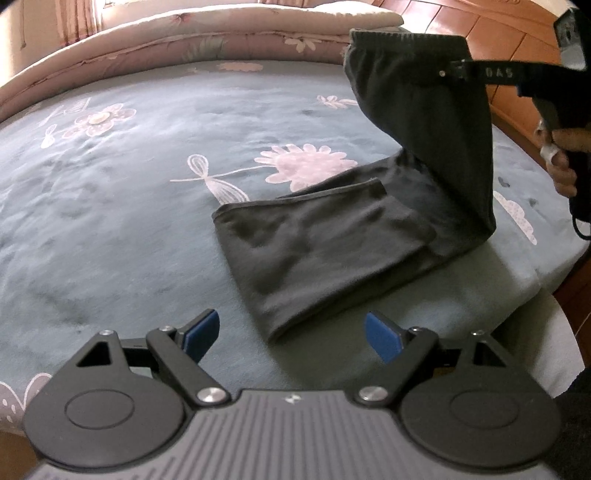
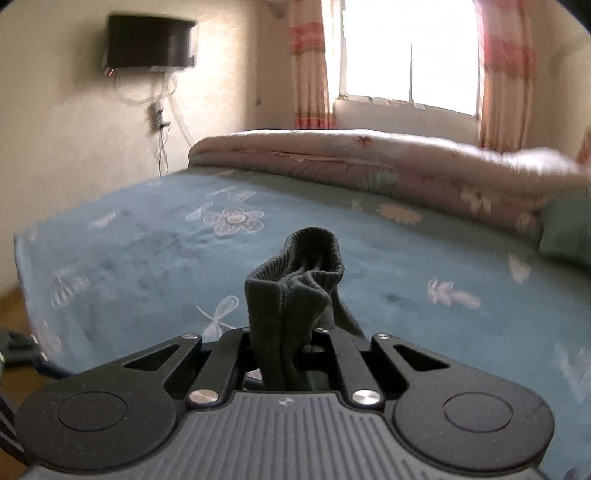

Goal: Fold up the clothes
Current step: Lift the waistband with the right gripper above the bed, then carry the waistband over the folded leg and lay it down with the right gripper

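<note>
Dark grey trousers (image 1: 332, 243) lie partly folded on the blue flowered bedspread (image 1: 129, 177). Their ribbed waistband end (image 1: 406, 48) is lifted high above the bed at the upper right. My right gripper (image 1: 448, 72) is shut on that waistband, and a hand (image 1: 565, 147) holds its handle. In the right wrist view the ribbed waistband (image 2: 291, 291) bunches up between the shut jaws of the right gripper (image 2: 286, 339). My left gripper (image 1: 291, 334) stands open just in front of the near folded edge of the trousers, with nothing between its blue pads (image 1: 382, 334).
A rolled pink quilt (image 1: 184, 40) lies along the far side of the bed, and shows as the quilt (image 2: 369, 158) under the window (image 2: 406, 51). A wooden headboard (image 1: 498, 33) stands at the right. A wall-mounted screen (image 2: 151, 40) hangs at the left.
</note>
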The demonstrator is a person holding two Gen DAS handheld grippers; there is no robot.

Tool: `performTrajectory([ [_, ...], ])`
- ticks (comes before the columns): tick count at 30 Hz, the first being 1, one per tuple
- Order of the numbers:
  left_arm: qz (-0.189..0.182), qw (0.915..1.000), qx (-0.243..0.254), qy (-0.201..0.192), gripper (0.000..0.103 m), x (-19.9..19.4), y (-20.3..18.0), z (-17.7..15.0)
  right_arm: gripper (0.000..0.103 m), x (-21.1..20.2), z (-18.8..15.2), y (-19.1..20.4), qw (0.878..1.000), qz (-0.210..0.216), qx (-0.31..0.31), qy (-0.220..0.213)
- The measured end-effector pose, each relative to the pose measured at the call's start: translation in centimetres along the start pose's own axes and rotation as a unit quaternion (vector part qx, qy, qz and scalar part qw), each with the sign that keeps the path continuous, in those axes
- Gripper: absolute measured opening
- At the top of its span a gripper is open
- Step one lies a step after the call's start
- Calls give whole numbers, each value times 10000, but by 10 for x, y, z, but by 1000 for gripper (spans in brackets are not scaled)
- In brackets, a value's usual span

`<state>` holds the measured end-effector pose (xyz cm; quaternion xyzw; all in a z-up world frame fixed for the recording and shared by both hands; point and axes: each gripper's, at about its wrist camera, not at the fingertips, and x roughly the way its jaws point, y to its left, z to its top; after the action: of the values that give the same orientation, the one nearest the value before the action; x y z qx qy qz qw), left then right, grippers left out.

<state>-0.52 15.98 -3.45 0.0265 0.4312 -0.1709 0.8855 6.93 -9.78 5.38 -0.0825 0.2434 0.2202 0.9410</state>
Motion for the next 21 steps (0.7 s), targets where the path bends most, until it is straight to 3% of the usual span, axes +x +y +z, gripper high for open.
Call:
performTrajectory([
  [9,32,9998,-188,76,86,2,7,-5,9,12,-10,53,9921,-363,-1203,48],
  [13,55,9994,-323,136,86,2,11,-10,9,21,-18,86,9752,-729,-2088,-15],
  [16,63,9987,-476,171,86,1,15,-14,9,28,-29,108,9629,-793,-2580,-4],
  [21,132,9979,-599,217,86,-3,19,-21,9,41,-49,124,9523,-710,-2964,166],
])
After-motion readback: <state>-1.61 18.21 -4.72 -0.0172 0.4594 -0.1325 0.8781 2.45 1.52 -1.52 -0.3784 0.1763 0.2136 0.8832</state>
